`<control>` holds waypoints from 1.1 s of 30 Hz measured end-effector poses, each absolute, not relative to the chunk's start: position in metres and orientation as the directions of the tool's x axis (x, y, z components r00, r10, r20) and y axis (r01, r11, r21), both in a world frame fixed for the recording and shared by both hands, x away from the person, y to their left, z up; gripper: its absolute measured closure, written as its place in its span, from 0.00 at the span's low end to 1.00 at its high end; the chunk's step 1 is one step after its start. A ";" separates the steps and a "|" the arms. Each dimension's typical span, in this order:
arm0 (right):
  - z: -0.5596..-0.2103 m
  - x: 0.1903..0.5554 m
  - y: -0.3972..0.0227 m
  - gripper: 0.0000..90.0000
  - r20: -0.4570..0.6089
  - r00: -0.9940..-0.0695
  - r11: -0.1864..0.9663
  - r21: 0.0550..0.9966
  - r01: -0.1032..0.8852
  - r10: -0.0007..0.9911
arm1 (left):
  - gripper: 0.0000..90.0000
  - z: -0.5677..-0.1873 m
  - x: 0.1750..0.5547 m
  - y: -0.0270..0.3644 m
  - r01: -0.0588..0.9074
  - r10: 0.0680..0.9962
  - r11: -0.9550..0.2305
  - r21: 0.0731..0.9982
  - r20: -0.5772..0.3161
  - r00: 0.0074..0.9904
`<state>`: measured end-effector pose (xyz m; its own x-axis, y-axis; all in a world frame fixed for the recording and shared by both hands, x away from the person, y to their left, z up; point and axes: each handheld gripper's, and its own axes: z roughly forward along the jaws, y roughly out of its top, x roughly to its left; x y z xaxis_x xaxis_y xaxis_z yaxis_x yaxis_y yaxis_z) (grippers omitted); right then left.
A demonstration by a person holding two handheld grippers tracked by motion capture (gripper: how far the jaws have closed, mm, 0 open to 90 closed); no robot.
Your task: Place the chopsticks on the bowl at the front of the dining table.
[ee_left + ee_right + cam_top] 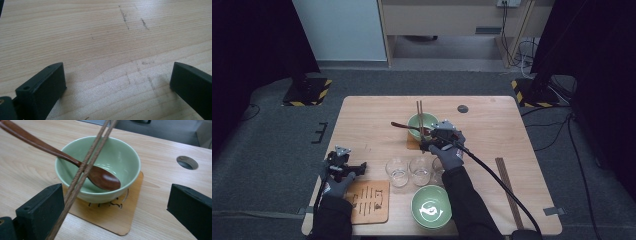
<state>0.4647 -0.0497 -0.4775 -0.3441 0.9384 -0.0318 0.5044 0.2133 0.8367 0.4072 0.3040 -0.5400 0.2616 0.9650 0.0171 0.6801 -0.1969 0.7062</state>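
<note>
Black, blocky jaws of the right gripper (116, 202) stand wide apart at the bottom of the right gripper view, holding nothing. Between them, mid-frame, sits the pale green bowl (120, 157), glossy and round, on a thin square wooden coaster (125, 217). 2 slim brown chopsticks (85, 170) lie across its rim beside a dark, smooth wooden spoon (102, 178) resting inside. To lift the chopsticks cleanly, the jaws should probably close on both together, clear of the spoon. At the lower left of the high view, the left gripper (343, 166) hovers over bare grained table (75, 30), jaws wide.
</note>
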 end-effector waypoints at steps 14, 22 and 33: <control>-0.460 0.462 -0.057 0.02 0.032 -0.366 0.149 0.878 0.456 0.930 | 0.00 -0.540 0.407 0.304 0.680 0.965 -0.197 0.706 0.017 0.262; -0.444 0.473 -0.075 0.03 0.051 -0.356 0.105 0.908 0.406 0.933 | 0.00 -0.540 0.407 0.304 0.680 0.965 -0.198 0.706 0.018 0.262; -0.459 0.492 -0.086 0.03 -0.025 -0.342 0.177 0.889 0.422 0.940 | 0.00 -0.540 0.407 0.304 0.680 0.965 -0.198 0.706 0.018 0.262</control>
<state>0.4920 -0.0865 -0.4591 -0.3416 0.9395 -0.0246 0.4217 0.1765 0.8894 0.4075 0.3039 -0.5399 0.2619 0.9649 0.0176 0.6805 -0.1976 0.7056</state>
